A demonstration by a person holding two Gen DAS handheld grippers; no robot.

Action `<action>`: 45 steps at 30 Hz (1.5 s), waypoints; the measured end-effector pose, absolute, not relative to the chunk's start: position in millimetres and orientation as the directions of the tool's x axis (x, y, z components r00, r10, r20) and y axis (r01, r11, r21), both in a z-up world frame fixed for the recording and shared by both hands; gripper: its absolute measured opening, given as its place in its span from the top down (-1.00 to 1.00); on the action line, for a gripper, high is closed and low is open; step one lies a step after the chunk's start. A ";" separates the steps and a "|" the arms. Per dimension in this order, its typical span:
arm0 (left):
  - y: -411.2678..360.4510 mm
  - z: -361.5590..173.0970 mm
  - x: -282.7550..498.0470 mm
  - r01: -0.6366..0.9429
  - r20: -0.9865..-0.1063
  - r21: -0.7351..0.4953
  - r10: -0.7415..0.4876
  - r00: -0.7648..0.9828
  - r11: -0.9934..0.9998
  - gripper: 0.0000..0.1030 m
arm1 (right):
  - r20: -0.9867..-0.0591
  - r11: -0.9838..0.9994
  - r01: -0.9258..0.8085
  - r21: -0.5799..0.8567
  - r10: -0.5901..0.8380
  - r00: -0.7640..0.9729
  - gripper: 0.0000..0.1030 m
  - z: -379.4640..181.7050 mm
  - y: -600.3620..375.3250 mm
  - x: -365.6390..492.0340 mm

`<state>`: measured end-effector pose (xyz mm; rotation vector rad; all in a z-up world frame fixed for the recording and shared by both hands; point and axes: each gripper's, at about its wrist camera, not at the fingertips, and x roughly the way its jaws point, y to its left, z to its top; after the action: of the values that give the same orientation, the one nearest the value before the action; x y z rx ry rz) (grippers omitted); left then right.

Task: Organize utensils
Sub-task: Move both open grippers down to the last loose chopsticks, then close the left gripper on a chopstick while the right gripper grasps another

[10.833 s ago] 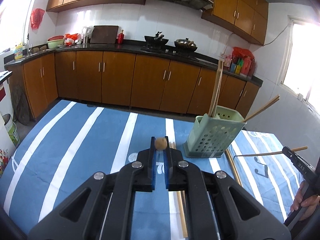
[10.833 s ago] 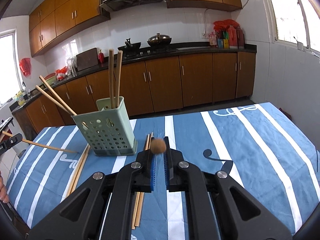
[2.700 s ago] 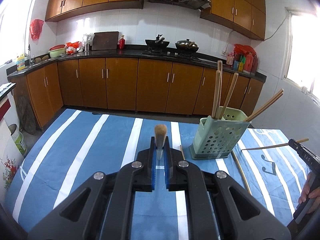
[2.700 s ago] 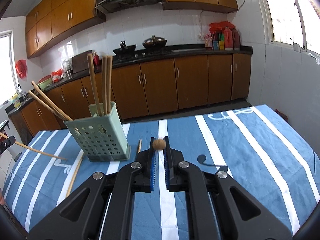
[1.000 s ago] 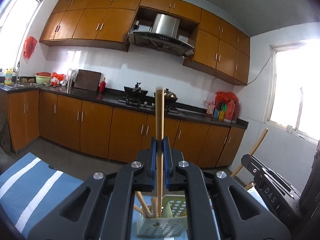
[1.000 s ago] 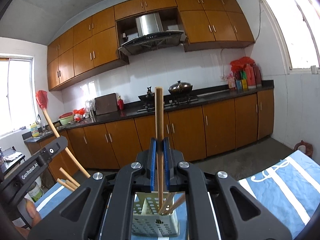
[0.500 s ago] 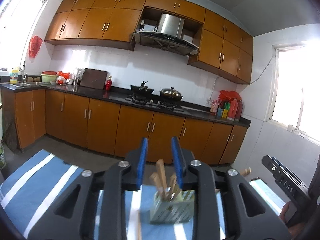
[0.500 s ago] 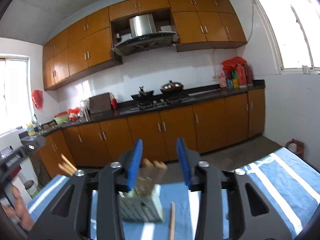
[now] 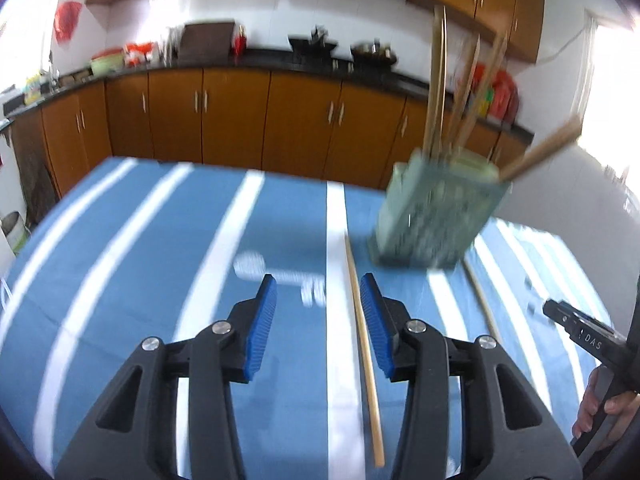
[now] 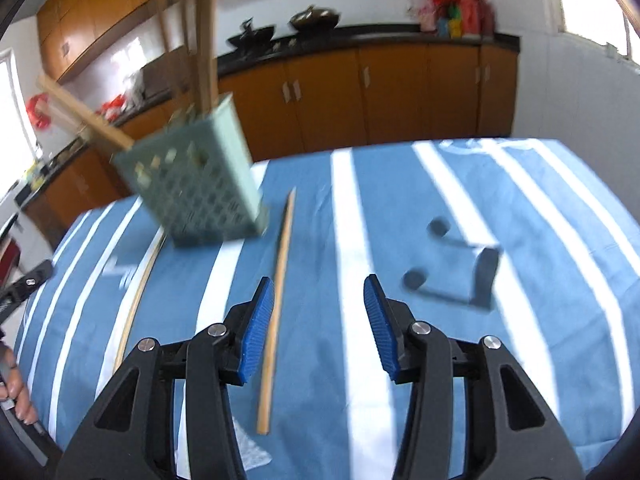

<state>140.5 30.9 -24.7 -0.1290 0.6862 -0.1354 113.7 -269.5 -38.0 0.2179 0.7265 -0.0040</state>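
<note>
Both hand-held grippers hang over the table with their blue ribbed pads apart and nothing pressed between them; their jaws have just been opening. Between the fingers of the left gripper (image 9: 318,304), toward its right pad, lies a long pale wooden chopstick (image 9: 362,320) flat on the cloth, untouched. The right gripper (image 10: 319,312) sees that same chopstick (image 10: 278,300) just beside its left pad, also untouched.

Beyond the chopstick stands a pale green perforated plastic utensil holder (image 9: 434,216), blurred, with several wooden chopsticks (image 9: 438,80) rising from it, some upright and some leaning outward. A second loose chopstick (image 10: 138,296) lies on the cloth at the holder's far side, a little apart from its base. No other thing lies between the grippers and the near chopstick.

A blue tablecloth with white stripes and music-note prints (image 9: 140,248) covers the table. Behind it runs a kitchen: brown wooden base cabinets (image 9: 232,116) under a dark countertop (image 10: 360,36), woks on the hob (image 9: 372,52), white tiled wall, bright windows at the sides.
</note>
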 end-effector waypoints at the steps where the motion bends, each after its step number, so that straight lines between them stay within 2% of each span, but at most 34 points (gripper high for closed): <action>1: 28.6 -30.6 140.9 0.087 -0.635 -0.164 -0.173 0.753 0.983 0.15 | -0.673 0.980 0.069 0.188 0.077 0.735 0.08 -42.4 -262.5 114.7; 8: -0.6 -54.8 140.9 0.146 -0.694 -0.146 -0.206 0.689 0.978 0.15 | -0.730 0.984 0.015 0.179 0.123 0.672 0.47 -65.7 -239.2 116.1; 11: -6.9 -64.2 142.0 0.157 -0.714 -0.139 -0.209 0.669 0.978 0.17 | -0.748 0.985 0.013 0.171 0.121 0.653 0.54 -74.1 -234.4 116.7; 22: -21.9 -88.6 146.0 0.170 -0.764 -0.117 -0.198 0.614 0.978 0.43 | -0.762 0.995 0.003 0.104 0.078 0.643 0.68 -82.1 -223.7 119.8; 26: -26.3 -93.1 146.6 0.169 -0.772 -0.078 -0.167 0.614 0.983 0.59 | -0.760 0.995 0.006 0.095 0.069 0.647 0.72 -82.4 -223.1 119.6; 27: -26.5 -92.8 146.6 0.168 -0.771 -0.072 -0.162 0.616 0.983 0.69 | -0.759 0.996 0.007 0.091 0.064 0.648 0.73 -82.5 -222.8 119.6; 30: -25.8 -93.1 148.1 0.155 -0.772 -0.058 -0.143 0.619 0.986 0.85 | -0.755 0.997 0.017 0.076 0.046 0.654 0.85 -83.2 -223.1 120.0; 45: 13.3 -91.3 190.5 0.065 -0.777 -0.035 -0.068 0.626 0.997 0.85 | -0.755 0.993 0.095 0.064 -0.014 0.655 0.85 -84.3 -257.5 144.5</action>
<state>190.5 13.3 -91.3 -0.0034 0.8909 -0.0762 144.5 -257.5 -84.3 0.1005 0.8543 -0.0619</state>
